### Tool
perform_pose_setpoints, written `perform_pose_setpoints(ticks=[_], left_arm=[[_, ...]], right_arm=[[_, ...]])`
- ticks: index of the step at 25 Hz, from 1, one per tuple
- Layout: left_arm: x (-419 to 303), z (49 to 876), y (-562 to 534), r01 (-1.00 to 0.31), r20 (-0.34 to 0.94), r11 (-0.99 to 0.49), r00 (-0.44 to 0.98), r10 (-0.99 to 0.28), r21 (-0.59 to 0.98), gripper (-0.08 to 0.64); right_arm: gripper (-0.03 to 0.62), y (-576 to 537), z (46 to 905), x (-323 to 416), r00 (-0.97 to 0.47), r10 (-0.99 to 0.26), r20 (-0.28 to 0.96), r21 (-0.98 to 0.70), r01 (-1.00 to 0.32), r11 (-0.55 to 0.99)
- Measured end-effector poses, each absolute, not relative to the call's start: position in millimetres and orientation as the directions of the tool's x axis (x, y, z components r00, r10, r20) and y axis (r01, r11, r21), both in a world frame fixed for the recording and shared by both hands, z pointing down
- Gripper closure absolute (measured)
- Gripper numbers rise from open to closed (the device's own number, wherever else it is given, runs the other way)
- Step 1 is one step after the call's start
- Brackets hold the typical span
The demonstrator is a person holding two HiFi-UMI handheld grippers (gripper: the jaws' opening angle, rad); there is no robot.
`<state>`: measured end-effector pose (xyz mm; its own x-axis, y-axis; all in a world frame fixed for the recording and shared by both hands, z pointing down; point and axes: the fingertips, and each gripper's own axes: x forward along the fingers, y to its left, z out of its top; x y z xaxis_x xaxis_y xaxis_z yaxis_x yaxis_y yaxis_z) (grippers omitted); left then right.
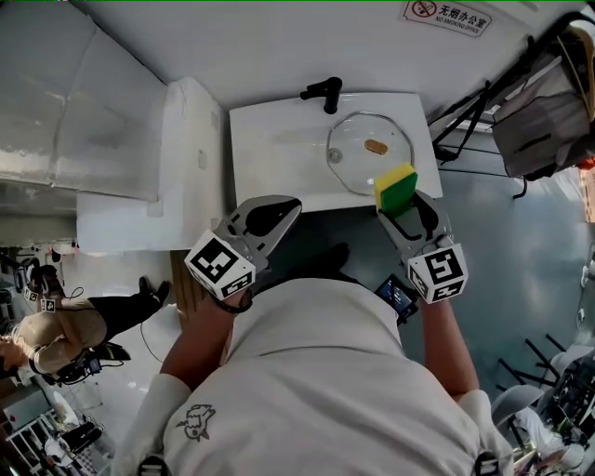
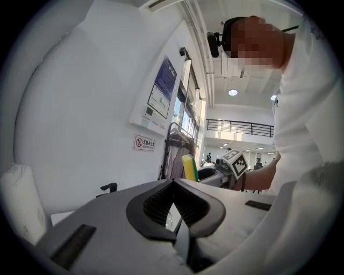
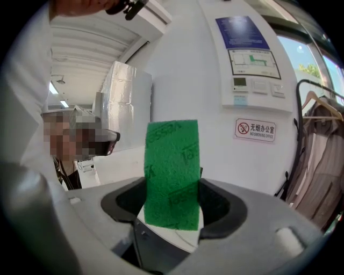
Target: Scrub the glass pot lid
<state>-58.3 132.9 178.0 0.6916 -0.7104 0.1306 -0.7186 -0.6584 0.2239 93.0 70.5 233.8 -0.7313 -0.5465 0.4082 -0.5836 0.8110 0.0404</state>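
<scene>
The glass pot lid (image 1: 370,152) lies flat in the white sink (image 1: 279,149), below the black faucet (image 1: 324,93). My right gripper (image 1: 405,203) is shut on a yellow and green sponge (image 1: 395,187), held at the sink's near right edge just short of the lid. In the right gripper view the sponge's green side (image 3: 172,174) stands upright between the jaws. My left gripper (image 1: 279,212) is shut and holds nothing, hovering at the sink's near edge; the left gripper view shows its jaws (image 2: 174,212) closed together, with the sponge (image 2: 188,167) off to the right.
A white block (image 1: 153,177) flanks the sink on the left. A rack with dark garments (image 1: 535,112) stands at the right. A no-smoking sign (image 1: 448,16) hangs on the wall. A seated person (image 1: 65,335) is at far left.
</scene>
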Motion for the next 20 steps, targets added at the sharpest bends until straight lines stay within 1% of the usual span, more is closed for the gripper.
perform_pose_setpoints(ticks=[5,9,13,20], left_arm=[[-77,170,195,-0.702,0.125,-0.666,0.706,-0.697,0.253,0.561],[-79,169,236,-0.684,0.111,-0.679,0.721,-0.684,0.267,0.561],[-69,173,263,-0.663,0.099,-0.696,0.74,-0.665,0.277,0.561],[-26,165,294,-0.651,0.073,-0.717,0.751,-0.656,0.248,0.561]], right_arm=[[0.295,124,225,64,-0.737,-0.546,0.399,0.033,-0.584,0.811],[0.295,169,223,56,-0.731,-0.554,0.397,0.031,-0.593,0.805],[0.295,204,224,62,-0.732,-0.556,0.394,0.034,-0.593,0.804],[0.295,243,216,99,-0.742,-0.552,0.381,0.063,-0.574,0.816]])
